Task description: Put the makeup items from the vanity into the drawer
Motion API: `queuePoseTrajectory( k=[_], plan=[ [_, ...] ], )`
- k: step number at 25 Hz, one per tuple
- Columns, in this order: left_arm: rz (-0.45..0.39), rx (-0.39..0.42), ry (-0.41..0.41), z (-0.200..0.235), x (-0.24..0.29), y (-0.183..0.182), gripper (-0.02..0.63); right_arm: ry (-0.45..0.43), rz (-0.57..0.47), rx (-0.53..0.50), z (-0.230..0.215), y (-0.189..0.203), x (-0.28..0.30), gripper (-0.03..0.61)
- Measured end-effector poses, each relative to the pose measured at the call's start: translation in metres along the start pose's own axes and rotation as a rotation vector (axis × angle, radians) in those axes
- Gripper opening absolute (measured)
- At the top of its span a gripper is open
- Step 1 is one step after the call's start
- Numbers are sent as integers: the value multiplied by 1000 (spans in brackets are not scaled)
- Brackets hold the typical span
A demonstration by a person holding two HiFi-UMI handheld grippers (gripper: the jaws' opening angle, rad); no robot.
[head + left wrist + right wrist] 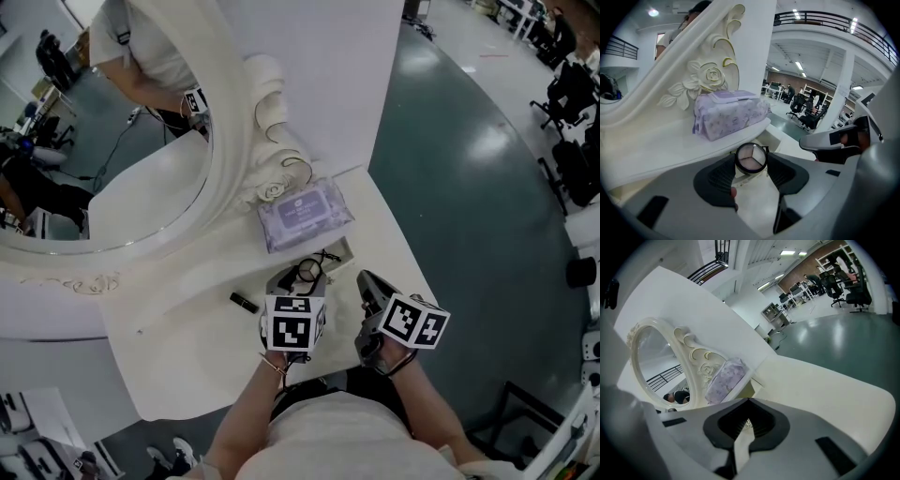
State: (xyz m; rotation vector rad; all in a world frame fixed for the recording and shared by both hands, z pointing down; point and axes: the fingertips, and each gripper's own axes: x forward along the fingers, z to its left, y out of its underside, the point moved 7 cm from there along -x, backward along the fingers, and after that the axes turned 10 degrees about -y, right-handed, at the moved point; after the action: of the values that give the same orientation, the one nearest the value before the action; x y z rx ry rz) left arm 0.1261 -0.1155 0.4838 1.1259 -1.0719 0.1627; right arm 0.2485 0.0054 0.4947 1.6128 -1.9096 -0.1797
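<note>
My left gripper is shut on a round black compact with a pale three-part powder face, held just above the white vanity top. The compact hangs beside a small open drawer set in the vanity's right side. A short black tube lies on the top, left of the left gripper. My right gripper hovers beside the left one over the vanity's right edge; its jaws are shut with nothing clearly between them.
A purple wipes pack lies behind the drawer, against the carved mirror frame. The oval mirror reflects a person. Green floor drops away right of the vanity, with office chairs far off.
</note>
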Motion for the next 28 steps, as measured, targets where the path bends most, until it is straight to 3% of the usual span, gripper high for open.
queuePoseTrajectory(
  k=[15, 28],
  plan=[
    [5, -30, -1, 3, 2, 1, 224, 14, 17, 4, -3, -4, 2, 17],
    [-41, -85, -14, 15, -22, 15, 222, 10, 17, -30, 16, 10, -8, 17]
  ],
)
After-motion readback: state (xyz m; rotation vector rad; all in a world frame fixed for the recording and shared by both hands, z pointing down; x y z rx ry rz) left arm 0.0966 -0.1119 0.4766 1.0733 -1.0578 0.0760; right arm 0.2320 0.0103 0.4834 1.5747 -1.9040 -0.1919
